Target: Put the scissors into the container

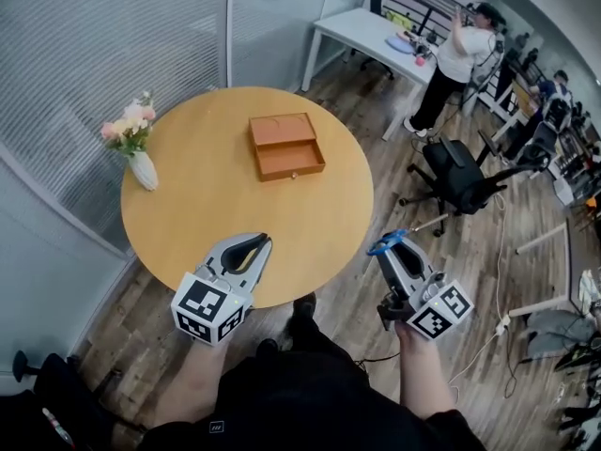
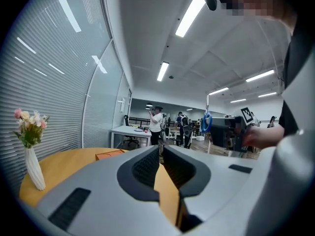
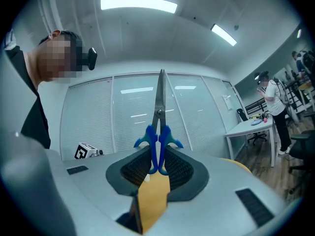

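The blue-handled scissors (image 3: 158, 137) stand upright with closed blades pointing up, and my right gripper (image 3: 158, 155) is shut on their handles. From the head view this gripper (image 1: 387, 250) hangs off the round table's right edge, the scissors (image 1: 387, 242) sticking out of its tip. The orange open container (image 1: 286, 146) lies on the wooden table (image 1: 197, 224), far from both grippers; it also shows low in the left gripper view as the container (image 2: 109, 155). My left gripper (image 1: 257, 244) hovers over the near table edge, shut with nothing between its jaws (image 2: 161, 150).
A white vase of flowers (image 1: 137, 150) stands at the table's left edge. A black office chair (image 1: 458, 173) sits right of the table. A person (image 1: 454, 59) stands at a white desk (image 1: 368, 34) behind. A blind-covered glass wall (image 1: 94, 45) runs along the left.
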`<action>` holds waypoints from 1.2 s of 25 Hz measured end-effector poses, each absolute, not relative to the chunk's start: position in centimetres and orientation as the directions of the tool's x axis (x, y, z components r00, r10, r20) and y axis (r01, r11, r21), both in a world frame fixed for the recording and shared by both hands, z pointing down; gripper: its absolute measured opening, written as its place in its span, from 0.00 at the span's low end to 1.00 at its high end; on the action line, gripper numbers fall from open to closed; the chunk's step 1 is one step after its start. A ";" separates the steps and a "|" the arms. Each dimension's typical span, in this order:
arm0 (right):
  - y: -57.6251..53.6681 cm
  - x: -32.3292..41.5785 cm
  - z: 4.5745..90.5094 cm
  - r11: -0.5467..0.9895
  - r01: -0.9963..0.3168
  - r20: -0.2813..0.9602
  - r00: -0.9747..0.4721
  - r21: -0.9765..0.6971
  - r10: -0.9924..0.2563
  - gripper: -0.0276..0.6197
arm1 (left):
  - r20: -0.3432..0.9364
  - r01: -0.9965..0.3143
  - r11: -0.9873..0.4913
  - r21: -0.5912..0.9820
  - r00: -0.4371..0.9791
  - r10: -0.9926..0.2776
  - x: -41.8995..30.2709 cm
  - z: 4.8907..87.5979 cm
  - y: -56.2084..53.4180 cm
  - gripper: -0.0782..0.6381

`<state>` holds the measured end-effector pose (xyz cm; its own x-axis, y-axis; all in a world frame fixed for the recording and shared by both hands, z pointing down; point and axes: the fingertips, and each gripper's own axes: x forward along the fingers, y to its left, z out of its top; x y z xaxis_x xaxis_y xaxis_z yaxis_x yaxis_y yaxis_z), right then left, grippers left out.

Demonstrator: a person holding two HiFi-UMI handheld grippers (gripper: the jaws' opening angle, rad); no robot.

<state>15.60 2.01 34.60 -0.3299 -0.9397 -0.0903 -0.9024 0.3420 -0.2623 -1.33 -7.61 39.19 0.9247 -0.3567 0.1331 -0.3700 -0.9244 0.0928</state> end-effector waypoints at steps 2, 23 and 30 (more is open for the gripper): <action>-0.1 16.5 35.0 0.362 -0.891 -0.096 -0.350 -0.273 -0.932 0.19 | 0.137 -0.383 -0.920 0.085 0.919 -0.370 -0.7 39.1 -8.9 0.16; -22.2 28.1 41.3 0.525 -0.775 -0.006 -0.559 -0.351 -0.829 0.19 | 0.224 -0.614 -0.787 0.066 0.778 -0.588 7.9 39.4 -24.4 0.16; -26.8 27.1 43.5 0.529 -0.787 0.078 -0.577 -0.316 -0.813 0.19 | 0.250 -0.620 -0.777 0.109 0.774 -0.582 7.5 41.8 -26.7 0.16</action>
<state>27.14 -26.83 43.53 -0.5775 -0.8127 0.0778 -0.7874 0.5293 -0.3158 7.48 -26.70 41.79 0.7736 -0.5825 0.2497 -0.6202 -0.7769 0.1090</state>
